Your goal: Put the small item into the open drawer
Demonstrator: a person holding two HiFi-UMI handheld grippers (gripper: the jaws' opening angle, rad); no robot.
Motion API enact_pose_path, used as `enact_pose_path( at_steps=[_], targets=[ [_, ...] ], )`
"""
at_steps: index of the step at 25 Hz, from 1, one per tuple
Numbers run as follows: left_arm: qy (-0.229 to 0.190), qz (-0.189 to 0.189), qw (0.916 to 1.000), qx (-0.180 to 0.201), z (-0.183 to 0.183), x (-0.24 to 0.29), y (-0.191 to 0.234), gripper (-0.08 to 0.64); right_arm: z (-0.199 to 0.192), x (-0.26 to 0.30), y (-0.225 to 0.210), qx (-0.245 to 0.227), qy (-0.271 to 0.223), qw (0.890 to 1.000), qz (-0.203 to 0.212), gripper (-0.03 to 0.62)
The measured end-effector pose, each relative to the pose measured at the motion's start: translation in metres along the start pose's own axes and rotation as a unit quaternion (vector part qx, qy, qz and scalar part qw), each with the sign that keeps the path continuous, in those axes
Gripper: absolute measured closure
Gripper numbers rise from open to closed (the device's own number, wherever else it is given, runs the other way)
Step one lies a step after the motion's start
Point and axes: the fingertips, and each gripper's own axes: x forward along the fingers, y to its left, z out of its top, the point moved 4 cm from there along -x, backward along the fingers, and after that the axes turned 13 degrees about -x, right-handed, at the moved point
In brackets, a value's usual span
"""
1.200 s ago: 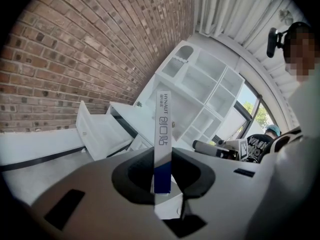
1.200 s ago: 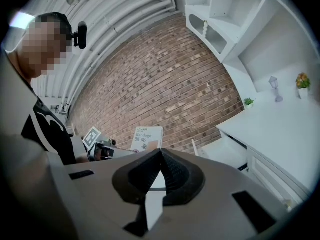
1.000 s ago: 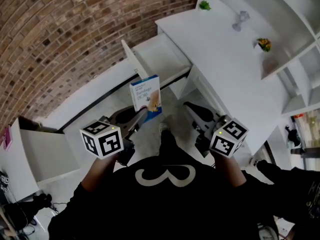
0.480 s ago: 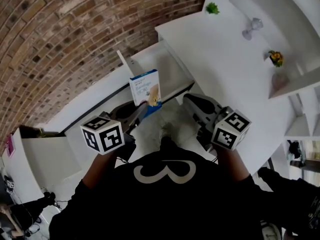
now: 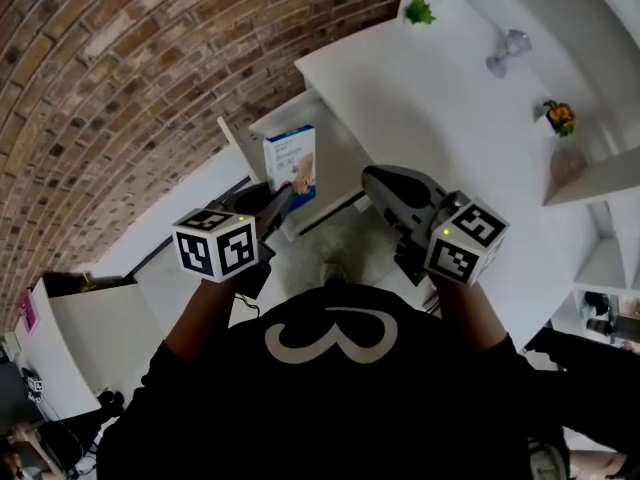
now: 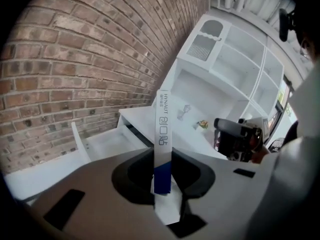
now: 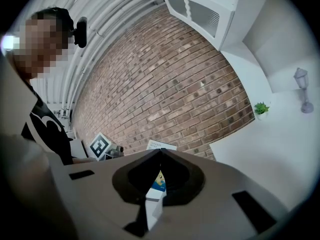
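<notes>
Close to the body, left gripper [image 5: 287,196]: pinching the lower end of a small white-and-blue carton [image 5: 291,166], the jaws pressing on its two broad faces.
Beside it, right gripper [image 5: 372,176]: hanging near the desk's front edge, jaws pressed together with nothing between them, taking no part.
Carton's pose: standing upright, its long axis rising out of the jaws and its narrow edge facing back along the left gripper.
Open drawer [image 5: 345,153]: sitting pulled out of the white desk [image 5: 430,98], just beyond and below the carton; in the left gripper view it is lying ahead and to the left.
Coming move: the left gripper, already carrying the load, is probably needing to go forward and down, perhaps tipping the carton flat to clear the drawer walls.
Farthest back: a brick wall [image 5: 120,88] is running behind the desk.
</notes>
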Motion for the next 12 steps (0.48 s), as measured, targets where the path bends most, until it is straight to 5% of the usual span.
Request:
enact_pose_path(
  at_steps=[6,12],
  targets=[
    [0.059,0.028,0.9956,0.067,-0.001,0.036,0.016,0.479,-0.003,-0.005,-0.017,-0.003,0.002,1.000,-0.007,0.581],
    [0.107,0.048,0.9796,0.163,0.005,0.068,0.019,0.479,-0.006,-0.012,-0.029,-0.003,0.002,1.000,-0.015,0.581]
  ],
)
